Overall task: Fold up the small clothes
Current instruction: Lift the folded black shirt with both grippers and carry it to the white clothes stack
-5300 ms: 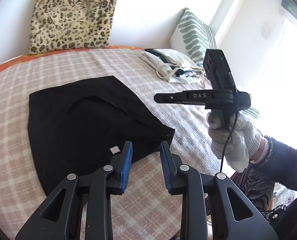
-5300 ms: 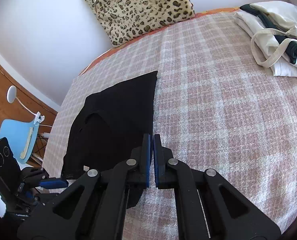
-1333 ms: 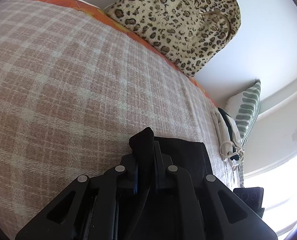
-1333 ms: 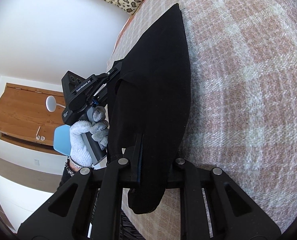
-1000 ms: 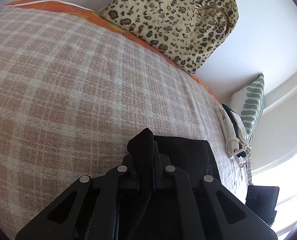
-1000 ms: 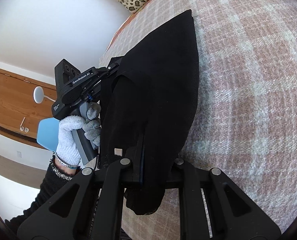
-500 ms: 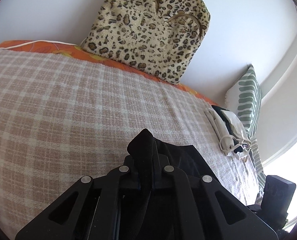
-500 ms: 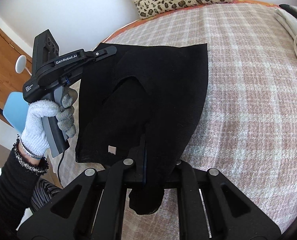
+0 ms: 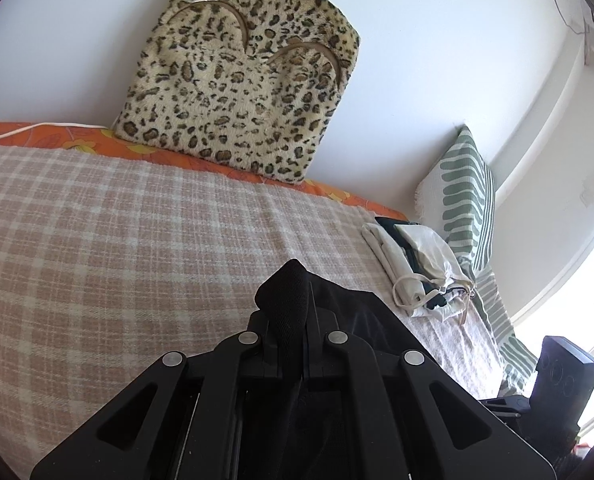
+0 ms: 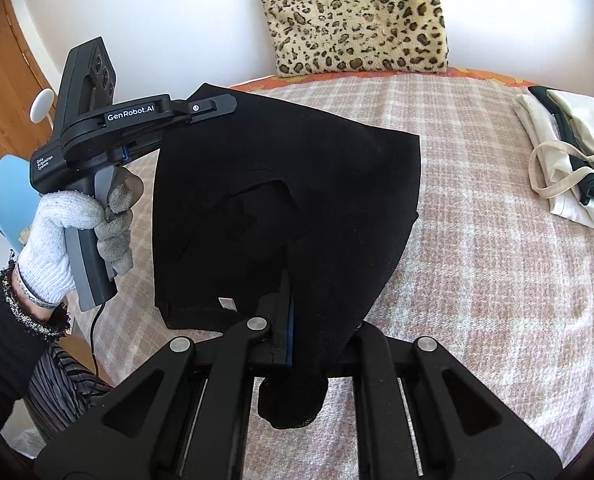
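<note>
Right wrist view, nearest first: right gripper is clamped on a bunched corner of the black garment, a tail of cloth hanging below the jaws. Garment is held up off the plaid blanket, spread between both tools, small white label near its lower hem. On the far side of the garment from this gripper, the left gripper pinches the upper corner, held by a white-gloved hand. Beyond the garment against the wall: leopard-print bag. To the garment's right on the blanket: pile of folded clothes with a cream tote bag.

Left wrist view: left gripper closed on a knob of black cloth poking up between the jaws, rest of garment trailing down to the right. Green striped pillow stands behind the folded pile.

Risks, judged:
- Both grips are on small corner bunches; pulling the tools apart too hard could slip a corner out, and the garment would drop crumpled.
- Cloth is not taut, a fold shows mid-panel; laying it down like this would likely trap a crease under the next fold.
- Lowering unevenly could land the hem skewed on the blanket.
- Swinging right could brush the folded pile.
</note>
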Motion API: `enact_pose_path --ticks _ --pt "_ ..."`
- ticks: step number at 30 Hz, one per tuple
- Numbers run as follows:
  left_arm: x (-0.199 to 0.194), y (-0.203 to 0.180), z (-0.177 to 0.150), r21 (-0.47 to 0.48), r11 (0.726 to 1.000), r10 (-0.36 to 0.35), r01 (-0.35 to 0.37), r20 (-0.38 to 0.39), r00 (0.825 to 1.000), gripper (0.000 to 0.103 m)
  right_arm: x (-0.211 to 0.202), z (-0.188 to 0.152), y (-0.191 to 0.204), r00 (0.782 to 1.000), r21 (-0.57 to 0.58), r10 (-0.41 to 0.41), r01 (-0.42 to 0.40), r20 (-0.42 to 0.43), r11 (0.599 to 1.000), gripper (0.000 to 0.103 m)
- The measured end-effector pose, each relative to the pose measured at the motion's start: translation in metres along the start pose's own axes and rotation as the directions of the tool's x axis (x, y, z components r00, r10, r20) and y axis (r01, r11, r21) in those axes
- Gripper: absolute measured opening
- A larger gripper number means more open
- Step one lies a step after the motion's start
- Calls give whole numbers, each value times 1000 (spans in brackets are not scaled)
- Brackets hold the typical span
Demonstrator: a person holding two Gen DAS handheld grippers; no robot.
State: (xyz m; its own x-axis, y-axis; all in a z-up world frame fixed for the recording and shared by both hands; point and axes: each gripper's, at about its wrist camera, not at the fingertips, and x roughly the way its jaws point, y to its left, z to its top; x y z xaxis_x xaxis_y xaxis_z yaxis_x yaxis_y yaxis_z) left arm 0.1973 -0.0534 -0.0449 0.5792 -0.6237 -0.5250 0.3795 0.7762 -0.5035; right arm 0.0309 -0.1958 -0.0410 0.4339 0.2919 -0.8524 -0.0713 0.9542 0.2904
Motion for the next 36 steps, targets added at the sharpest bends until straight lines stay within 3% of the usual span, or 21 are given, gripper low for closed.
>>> enact_pose_path --ticks 8,18,28,36 --pt "17 -55 13 61 997 -45 44 9 999 4 -39 7 -25 998 -17 -53 53 25 998 8" --pt "58 -131 31 114 985 -128 128 -8 992 4 -95 7 -86 988 11 -144 144 52 990 8" --pt "111 -206 49 186 962 -195 199 -36 980 4 -144 14 -153 964 39 -256 253 76 967 8" --pt "151 -248 62 202 951 -230 234 -42 972 4 -165 22 -197 932 20 -356 355 72 935 8"
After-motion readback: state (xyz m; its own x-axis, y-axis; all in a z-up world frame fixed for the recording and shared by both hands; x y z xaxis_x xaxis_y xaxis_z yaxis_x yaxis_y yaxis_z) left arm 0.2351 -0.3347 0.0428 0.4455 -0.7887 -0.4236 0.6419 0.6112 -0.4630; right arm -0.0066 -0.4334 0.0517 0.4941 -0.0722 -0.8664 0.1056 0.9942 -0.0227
